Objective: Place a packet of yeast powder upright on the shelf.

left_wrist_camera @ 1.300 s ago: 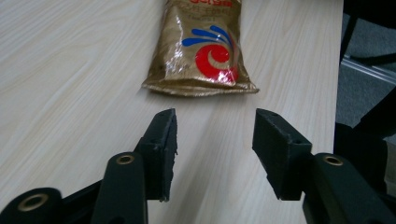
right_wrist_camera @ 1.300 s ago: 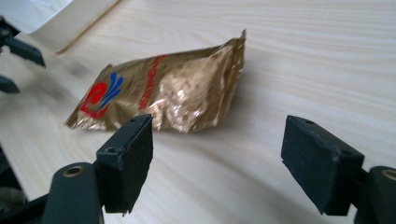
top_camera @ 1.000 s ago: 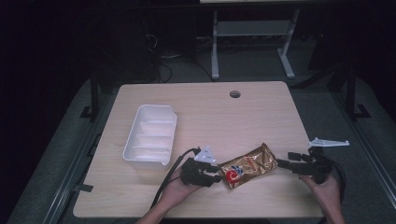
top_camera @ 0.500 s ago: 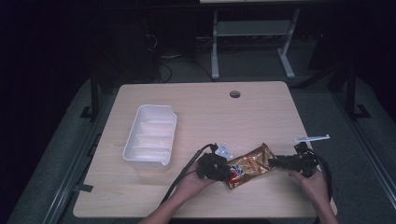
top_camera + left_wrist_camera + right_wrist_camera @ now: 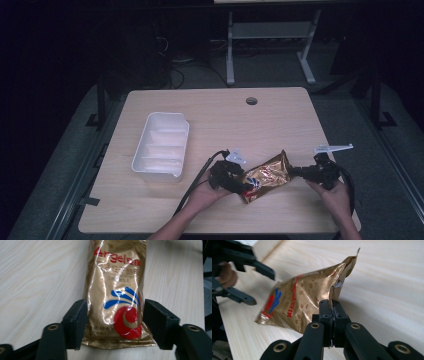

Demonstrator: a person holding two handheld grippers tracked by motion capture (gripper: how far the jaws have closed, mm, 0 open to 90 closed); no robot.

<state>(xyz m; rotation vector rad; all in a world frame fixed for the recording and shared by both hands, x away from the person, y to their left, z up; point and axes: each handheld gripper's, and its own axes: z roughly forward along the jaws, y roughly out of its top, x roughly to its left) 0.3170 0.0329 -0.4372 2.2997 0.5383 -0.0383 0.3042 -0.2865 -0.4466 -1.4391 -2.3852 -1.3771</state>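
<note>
One gold foil snack bag (image 5: 265,176) lies on the table (image 5: 220,112), in the lower centre of the high view, stretched between two sets of tongs. The left tongs (image 5: 239,184) sit at its lower left end; in the left gripper view their jaws are spread apart, one on each side of the bag's bottom end (image 5: 117,300), close to its edges but not pressing it flat. The right tongs (image 5: 296,172) are at the bag's right end; in the right gripper view (image 5: 332,312) their jaws are clenched on the bag's crimped, slightly torn edge.

The bag is shiny and crinkled, with red lettering, blue curved strokes and a red circle printed on it.

One white tray (image 5: 162,145) with ridged compartments rests near the left of the table, well apart from the bag. Two hands hold the tongs, entering from the bottom edge.
</note>
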